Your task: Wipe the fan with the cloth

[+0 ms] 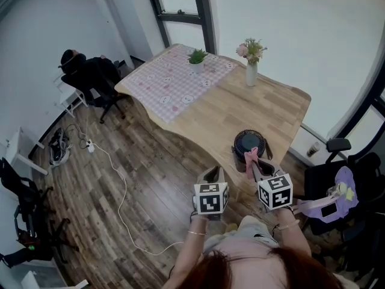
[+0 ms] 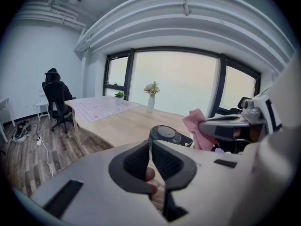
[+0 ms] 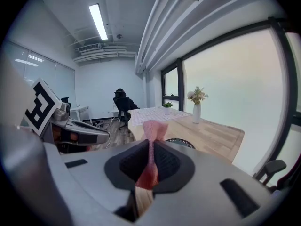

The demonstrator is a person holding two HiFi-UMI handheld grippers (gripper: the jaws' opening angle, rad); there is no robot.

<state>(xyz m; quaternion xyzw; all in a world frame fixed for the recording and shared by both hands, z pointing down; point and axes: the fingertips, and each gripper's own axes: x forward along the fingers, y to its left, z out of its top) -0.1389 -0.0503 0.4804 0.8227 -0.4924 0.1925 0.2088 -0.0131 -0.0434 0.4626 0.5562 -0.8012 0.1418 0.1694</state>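
Wooden worktop (image 1: 240,110) carries the fan (image 1: 249,143) at its 5 o'clock edge. Right claw (image 3: 150,147) pinches the cloth (image 3: 154,128) — left claw (image 2: 150,147) is pressed together.

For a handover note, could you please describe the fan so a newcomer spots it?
Find the long wooden table. At its near end sits the fan: dark, round and grilled, unlike the white vase and potted plant farther off.

Bare tabletop (image 1: 228,110) beyond fan (image 1: 248,143); vase (image 1: 251,74) well behind.
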